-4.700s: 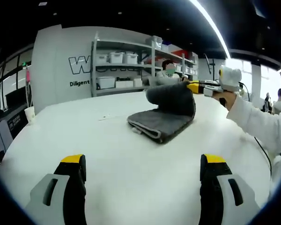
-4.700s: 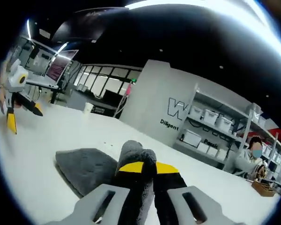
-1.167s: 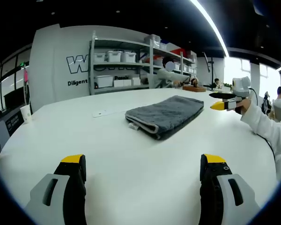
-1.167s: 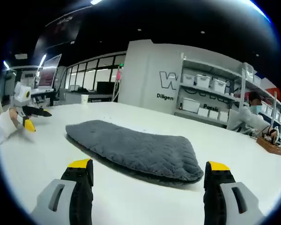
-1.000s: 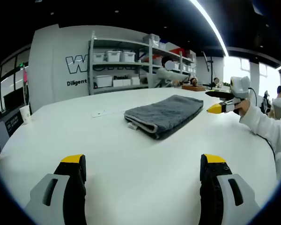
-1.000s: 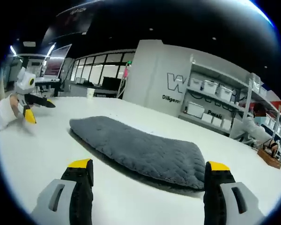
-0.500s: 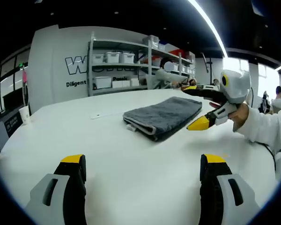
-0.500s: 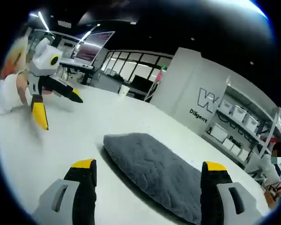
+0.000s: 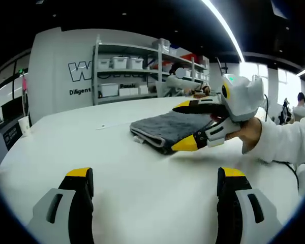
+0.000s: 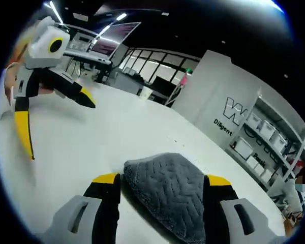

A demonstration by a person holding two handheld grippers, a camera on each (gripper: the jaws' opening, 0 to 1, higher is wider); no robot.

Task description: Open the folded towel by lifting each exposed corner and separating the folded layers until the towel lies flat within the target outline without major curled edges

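Folded grey towel (image 10: 168, 190) lies at lower centre between the right tongs (image 10: 162, 180), spread apart; left tongs (image 9: 155, 175) also apart over the white tabletop (image 9: 117, 178).

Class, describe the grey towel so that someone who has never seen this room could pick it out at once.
Start at the big white table in front of the shelving of white bins. Near its middle lies the towel, with the right tool open around its near end. It is the one dark grey, quilted, folded cloth on that white top.
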